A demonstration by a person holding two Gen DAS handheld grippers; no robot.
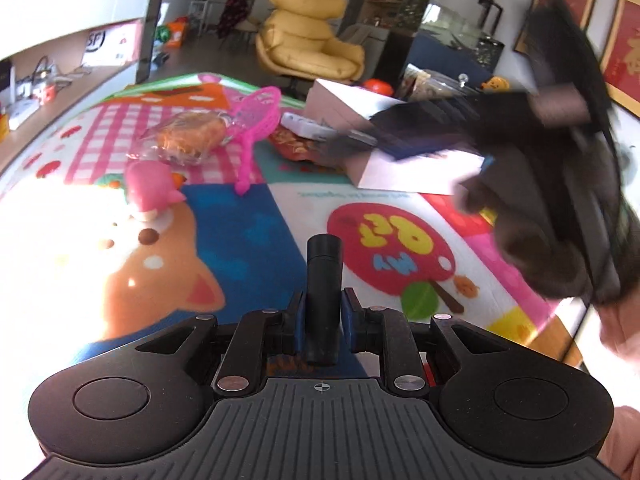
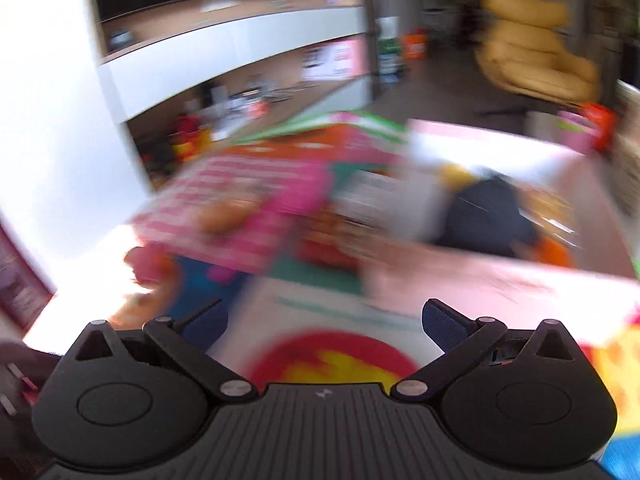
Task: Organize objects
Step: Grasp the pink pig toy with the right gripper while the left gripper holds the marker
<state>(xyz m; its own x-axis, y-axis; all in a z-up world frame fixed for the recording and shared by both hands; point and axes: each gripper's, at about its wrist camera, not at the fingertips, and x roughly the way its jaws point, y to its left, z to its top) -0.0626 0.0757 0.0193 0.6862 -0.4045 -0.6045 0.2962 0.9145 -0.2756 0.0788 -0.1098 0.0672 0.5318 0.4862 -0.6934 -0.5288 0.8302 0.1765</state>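
My right wrist view smeared by blur, box (image 2: 480, 216) contents hard to tell, possibly dark cloth, my right gripper (image 2: 326, 326) spread wide and empty, my left gripper (image 1: 322, 312) clamped on a black tube (image 1: 323, 280) above the cartoon mat (image 1: 248, 216), pink toys (image 1: 150, 188) beyond, yellow armchair (image 1: 308, 40) behind.

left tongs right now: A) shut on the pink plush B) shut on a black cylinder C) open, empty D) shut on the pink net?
B: the left tongs clamp a black cylinder between the blue pads, while the pink net and pink plush lie apart on the mat.
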